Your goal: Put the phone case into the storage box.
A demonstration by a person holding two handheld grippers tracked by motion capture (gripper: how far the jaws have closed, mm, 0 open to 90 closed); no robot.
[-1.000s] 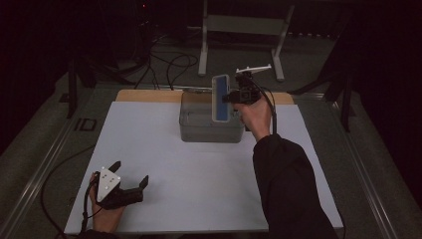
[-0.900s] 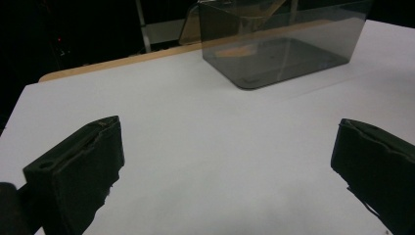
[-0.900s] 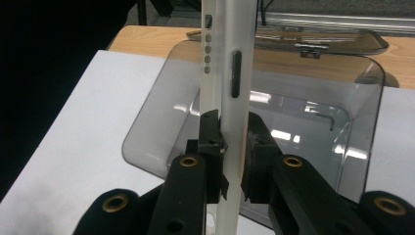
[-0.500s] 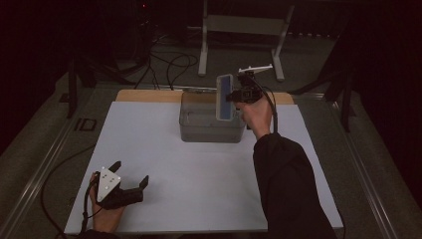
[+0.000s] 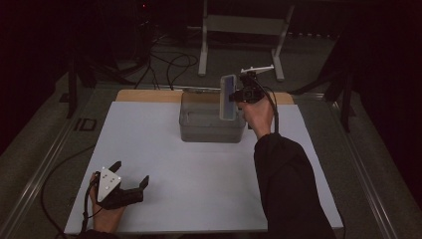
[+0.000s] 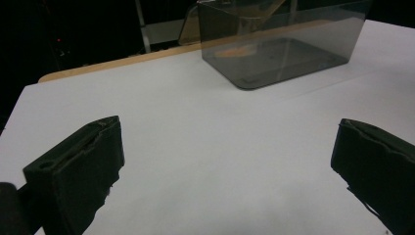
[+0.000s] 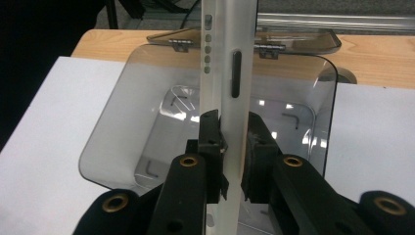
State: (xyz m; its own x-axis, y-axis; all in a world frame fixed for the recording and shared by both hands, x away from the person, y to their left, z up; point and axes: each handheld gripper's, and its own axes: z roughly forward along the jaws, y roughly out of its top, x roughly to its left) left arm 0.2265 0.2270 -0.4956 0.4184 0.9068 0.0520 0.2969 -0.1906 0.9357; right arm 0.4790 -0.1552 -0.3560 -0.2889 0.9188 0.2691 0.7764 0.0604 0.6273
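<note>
right gripper [image 5: 238, 94] clamped on phone [image 5: 227, 97], held on edge over clear box [image 5: 211, 124]; left gripper [image 5: 130, 186] idle, jaws apart.

high view: box sits at 12 o'clock on the white mat [image 5: 199, 169], lid hinged back at the far side. phone hangs above the box's 3 o'clock wall, clear of the rim. left gripper rests at 7 o'clock, well apart, holding nothing. left gripper view: jaws wide, bare mat between them, box [image 6: 284, 44] off at 1 o'clock, lots of open room. right gripper view: jaws pinch the phone [image 7: 230, 98] across its thin sides, box [image 7: 171, 137] open and looks empty below. likely step: lowering phone into box. next move calls for going straight down inside the walls, watch the near rim and 3 o'clock wall, then let go.
</note>
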